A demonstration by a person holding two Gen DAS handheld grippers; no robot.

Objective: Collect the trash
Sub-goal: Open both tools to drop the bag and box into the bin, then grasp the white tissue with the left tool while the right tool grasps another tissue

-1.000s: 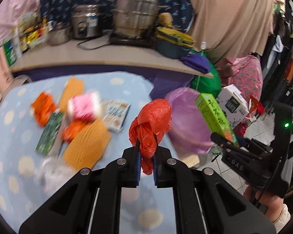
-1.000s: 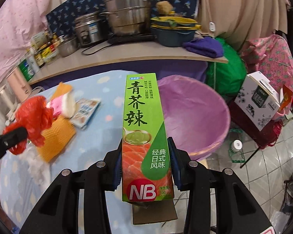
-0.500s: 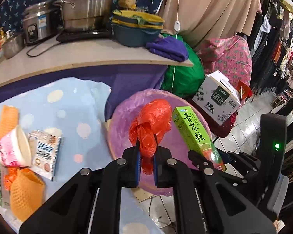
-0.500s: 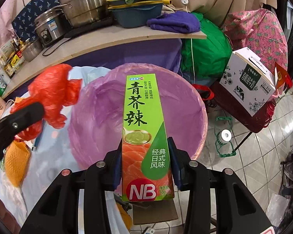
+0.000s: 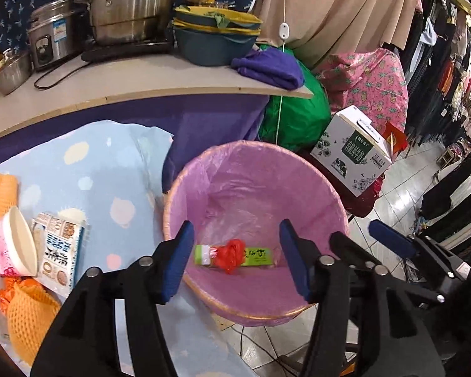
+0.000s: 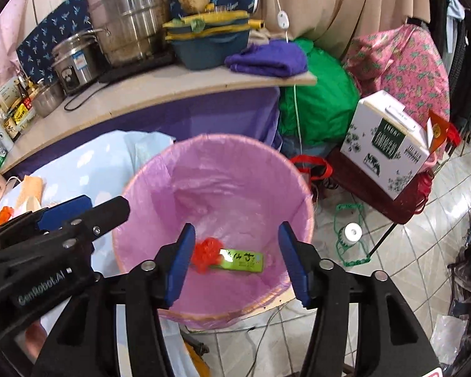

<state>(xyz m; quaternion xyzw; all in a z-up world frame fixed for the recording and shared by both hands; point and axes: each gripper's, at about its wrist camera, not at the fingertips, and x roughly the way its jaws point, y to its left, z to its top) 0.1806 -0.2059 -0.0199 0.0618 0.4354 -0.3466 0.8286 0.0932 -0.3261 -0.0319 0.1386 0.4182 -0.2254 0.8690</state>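
A bin lined with a purple bag (image 5: 329, 194) (image 6: 295, 172) stands beside the table. At its bottom lie a red plastic bag (image 5: 230, 254) (image 6: 205, 251) and a green box (image 5: 257, 256) (image 6: 243, 260), the bag partly on top of the box. My left gripper (image 5: 237, 259) hovers over the bin, its jaws opening with nothing between them. My right gripper (image 6: 235, 260) hangs over the bin too, jaws opening and empty. In the left wrist view the right gripper (image 5: 373, 242) shows at the right edge; in the right wrist view the left gripper (image 6: 88, 209) shows at the left.
On the blue dotted tablecloth (image 5: 103, 169) lie an orange foam net (image 5: 28, 311), a pink paper cup (image 5: 9, 248) and a snack packet (image 5: 58, 251). Behind, a counter (image 5: 141, 78) holds steel pots (image 5: 128, 3). A white carton (image 5: 351, 154) and a green bag (image 5: 295, 116) sit by the bin.
Both grippers moved from over the table to above the bin, then opened. The red bag and the green box dropped out and now lie at the bin's bottom.
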